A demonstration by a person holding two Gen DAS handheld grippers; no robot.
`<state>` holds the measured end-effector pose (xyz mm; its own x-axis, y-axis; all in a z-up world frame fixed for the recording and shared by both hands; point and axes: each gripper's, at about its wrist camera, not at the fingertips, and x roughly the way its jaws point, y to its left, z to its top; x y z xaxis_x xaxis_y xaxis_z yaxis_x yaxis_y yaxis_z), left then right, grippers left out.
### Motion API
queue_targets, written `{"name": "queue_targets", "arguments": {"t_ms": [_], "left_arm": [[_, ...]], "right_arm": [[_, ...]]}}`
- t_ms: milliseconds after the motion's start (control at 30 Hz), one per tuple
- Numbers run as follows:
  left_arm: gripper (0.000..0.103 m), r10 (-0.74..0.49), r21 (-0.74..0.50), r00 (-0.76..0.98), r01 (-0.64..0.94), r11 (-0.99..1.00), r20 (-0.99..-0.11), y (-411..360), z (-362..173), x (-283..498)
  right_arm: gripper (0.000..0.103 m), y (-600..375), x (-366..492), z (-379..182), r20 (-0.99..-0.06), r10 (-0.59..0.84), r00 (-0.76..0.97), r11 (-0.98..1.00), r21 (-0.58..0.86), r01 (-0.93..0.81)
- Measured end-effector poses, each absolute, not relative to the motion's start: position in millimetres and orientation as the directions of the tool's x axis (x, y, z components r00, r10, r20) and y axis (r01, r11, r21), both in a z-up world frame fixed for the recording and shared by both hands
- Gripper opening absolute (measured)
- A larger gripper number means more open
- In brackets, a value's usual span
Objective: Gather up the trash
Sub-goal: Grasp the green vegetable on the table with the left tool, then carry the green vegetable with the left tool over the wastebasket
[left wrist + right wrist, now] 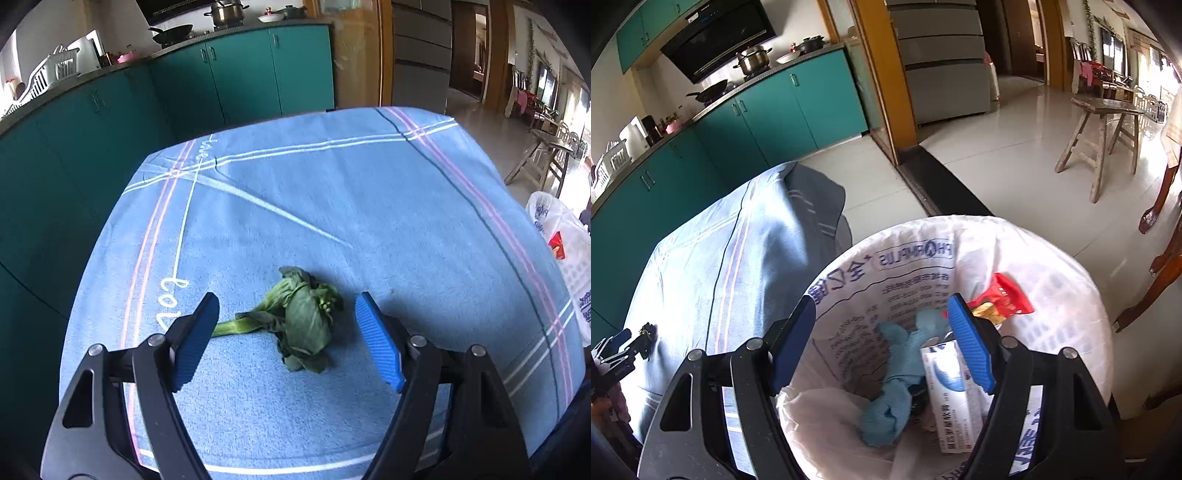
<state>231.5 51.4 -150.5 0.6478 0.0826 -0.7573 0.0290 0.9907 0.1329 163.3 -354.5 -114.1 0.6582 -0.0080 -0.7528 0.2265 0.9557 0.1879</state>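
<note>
1. Left gripper (pixel 286 341) jaws spread, empty, straddling wilted greens (pixel 299 317) on blue cloth (pixel 332 192).
2. Right gripper (pixel 881 341) spread, empty over bin (pixel 1071 295).
3. Next, likely: lower left, pinch greens, carry to bin.

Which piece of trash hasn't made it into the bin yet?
The wilted green leafy vegetable: it lies on the blue tablecloth, while the red wrapper, blue cloth and white box are inside the lined bin.

I am seeing table cloth (pixel 332 192): blue terry weave, matt, nubby. Wilted greens (pixel 299 317): limp, dull leaf. Bin liner (pixel 1052 258): thin white plastic, printed, crinkling. Pads (pixel 380 343): blue ribbed rubber-like. Floor tiles (pixel 1015 155): glossy, reflecting.
</note>
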Motion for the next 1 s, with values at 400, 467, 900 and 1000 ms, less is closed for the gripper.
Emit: {"name": "queue_targets", "arguments": {"t_ms": [400,467,900,1000], "left_arm": [[0.016,0.063,0.125,0.673,0.044,0.991,-0.737,45,-148,236],[0.014,0.067,0.128,0.69,0.038,0.991,-0.721,43,-142,234],[0.014,-0.089,0.169,0.834,0.213,0.962,-0.544,-76,-66,189],[0.014,-0.188,0.143,0.824,0.308,0.941,-0.534,-120,-60,180]], "right_arm": [[0.073,-344,167,-120,-0.768,-0.004,0.641,0.964,0.168,0.207],[0.073,-346,165,-120,-0.767,-0.004,0.642,0.963,0.171,0.21],[0.075,-346,152,-107,-0.727,-0.04,0.686,0.964,0.154,0.219],[0.082,-344,147,-102,-0.707,-0.056,0.705,0.968,0.136,0.213]]}}
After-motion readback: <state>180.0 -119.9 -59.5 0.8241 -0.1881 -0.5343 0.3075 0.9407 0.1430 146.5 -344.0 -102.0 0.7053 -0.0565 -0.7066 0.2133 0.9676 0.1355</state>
